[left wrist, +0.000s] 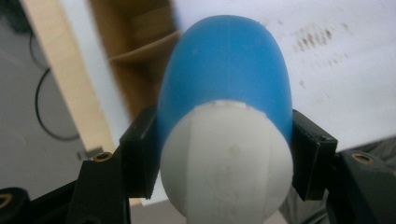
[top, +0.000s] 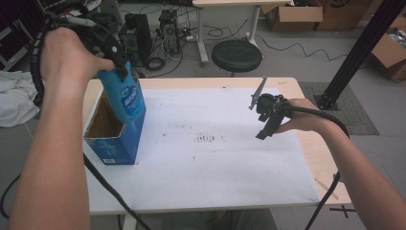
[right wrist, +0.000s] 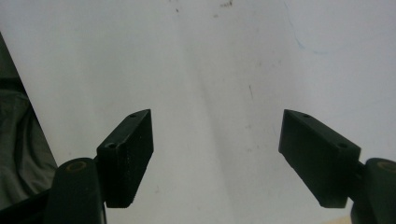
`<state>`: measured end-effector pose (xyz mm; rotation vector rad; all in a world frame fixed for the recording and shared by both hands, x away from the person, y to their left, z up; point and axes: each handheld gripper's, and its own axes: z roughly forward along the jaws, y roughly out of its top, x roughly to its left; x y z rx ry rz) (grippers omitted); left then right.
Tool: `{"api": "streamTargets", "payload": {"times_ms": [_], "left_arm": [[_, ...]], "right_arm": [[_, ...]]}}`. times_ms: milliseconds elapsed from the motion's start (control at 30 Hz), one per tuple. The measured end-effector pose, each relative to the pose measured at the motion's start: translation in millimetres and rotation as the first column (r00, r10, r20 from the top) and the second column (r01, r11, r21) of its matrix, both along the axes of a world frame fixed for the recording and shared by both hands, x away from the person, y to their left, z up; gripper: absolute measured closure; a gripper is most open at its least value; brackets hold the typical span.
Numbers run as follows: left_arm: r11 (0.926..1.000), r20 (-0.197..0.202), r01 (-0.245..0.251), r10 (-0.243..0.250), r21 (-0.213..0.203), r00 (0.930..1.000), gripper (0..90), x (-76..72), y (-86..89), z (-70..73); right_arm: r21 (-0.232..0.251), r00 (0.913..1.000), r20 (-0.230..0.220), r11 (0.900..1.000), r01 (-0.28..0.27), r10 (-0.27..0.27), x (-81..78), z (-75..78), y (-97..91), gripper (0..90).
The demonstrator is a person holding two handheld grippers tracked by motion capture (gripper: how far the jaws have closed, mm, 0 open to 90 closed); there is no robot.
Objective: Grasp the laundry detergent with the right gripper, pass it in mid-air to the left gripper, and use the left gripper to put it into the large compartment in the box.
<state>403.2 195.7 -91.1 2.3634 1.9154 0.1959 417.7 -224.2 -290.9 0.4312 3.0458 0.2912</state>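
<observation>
Left gripper (top: 117, 72) is clamped on the white cap end of a blue bottle (top: 125, 98), hanging it neck-up over the open blue box (top: 114, 139) so it can drop straight in. Right gripper (top: 266, 125) idles with nothing between its parted jaws, above the white table (top: 215, 167), out of the way.

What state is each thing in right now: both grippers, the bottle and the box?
Left gripper: shut on the blue bottle, raised above the box.
Blue bottle: held in the air, its far end pointing down at the box's opening.
Box: open at the top, upright on the table.
Right gripper: open, nothing between the jaws, over the white table top.
</observation>
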Motion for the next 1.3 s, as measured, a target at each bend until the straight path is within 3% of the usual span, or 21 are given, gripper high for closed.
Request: {"api": "streamTargets", "payload": {"times_ms": [167, 200, 467, 900, 1300], "left_arm": [[0.9949, -0.005, -0.099, 0.099, 0.018, 0.9951, 38.4, 0.4, 23.4, -2.4], [0.9923, -0.009, -0.121, 0.122, 0.025, 0.9925, 38.4, 0.9, 29.4, -7.1], [0.9839, -0.031, -0.179, 0.179, 0.004, 0.9834, 38.4, 6.3, 44.9, -33.2], [0.9801, -0.066, -0.198, 0.198, 0.016, 0.978, 38.4, 16.7, 49.3, -74.3], [0.9818, -0.131, -0.189, 0.19, 0.025, 0.973, 38.4, 22.9, 49.8, -120.7]], "right_arm": [[-0.028, 0.9987, 0.013, 0.9984, 0.049, -0.049, 5.2, 4.2, -18.1, 26.1], [-0.03, 0.9966, 0.023, 0.9964, 0.08, -0.079, 8.1, 7.2, -24.8, 26.1], [-0.01, 0.985, 0.022, 0.9852, 0.171, -0.171, 19.4, 11.7, -47.1, 26.1], [0.004, 0.9794, 0.009, 0.9795, 0.202, -0.202, 24.7, 2.8, -62.1, 26.2], [0.003, 0.9814, 0.011, 0.9815, 0.191, -0.192, 24.2, 0.2, -58.2, 26.5]]}}
